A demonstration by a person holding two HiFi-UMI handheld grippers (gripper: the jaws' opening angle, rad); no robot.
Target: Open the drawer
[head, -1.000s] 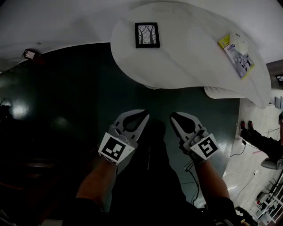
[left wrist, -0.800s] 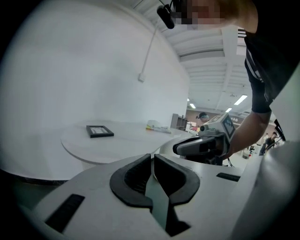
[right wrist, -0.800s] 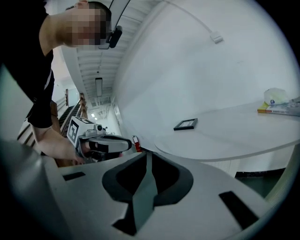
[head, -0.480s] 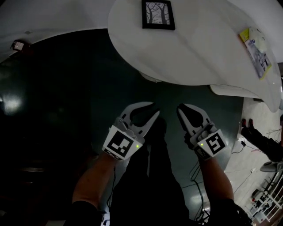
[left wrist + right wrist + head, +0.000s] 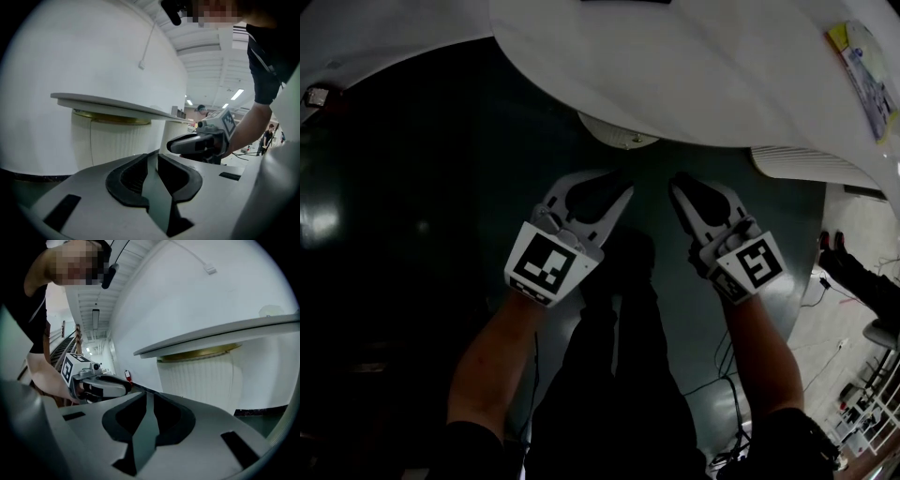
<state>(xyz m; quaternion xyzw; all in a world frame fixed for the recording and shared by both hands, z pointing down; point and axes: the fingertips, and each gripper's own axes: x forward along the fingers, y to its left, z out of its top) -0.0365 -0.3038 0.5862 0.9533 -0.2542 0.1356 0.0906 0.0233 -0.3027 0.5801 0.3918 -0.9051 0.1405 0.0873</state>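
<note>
White plastic shelled both grippers, each bearing its square-marker cube.

Head view: the left gripper point(image 5: 623, 190) and right gripper point(image 5: 677, 184) hung side by side, apart, over a dark floor point(image 5: 412, 187) and the person's dark trousers point(image 5: 614, 375). Their tips pointed toward a white tabletop point(image 5: 694, 75). Under the tabletop's near edge the pedestal point(image 5: 619, 133) showed only as a pale arc. Only this view gave the upper face of the top, with a yellow-edged packet point(image 5: 865, 66) lying at its far right.

Left gripper view: the black pads were drawn together to a narrow slit with nothing between them. From this low angle the tabletop appeared as a thin slab seen edge-on. The pedestal stood beneath it as a vertically ribbed column capped by a golden ring, detail the head view did not give. A white cable with a small box point(image 5: 141, 64) ran down the wall, and the right gripper lay in profile at the right.

Right gripper view: its jaws were likewise closed on nothing. The left gripper showed at the left. A red fire extinguisher point(image 5: 127, 376) by the far wall appeared here alone.

Where the drawer sat could not be told from any view.
</note>
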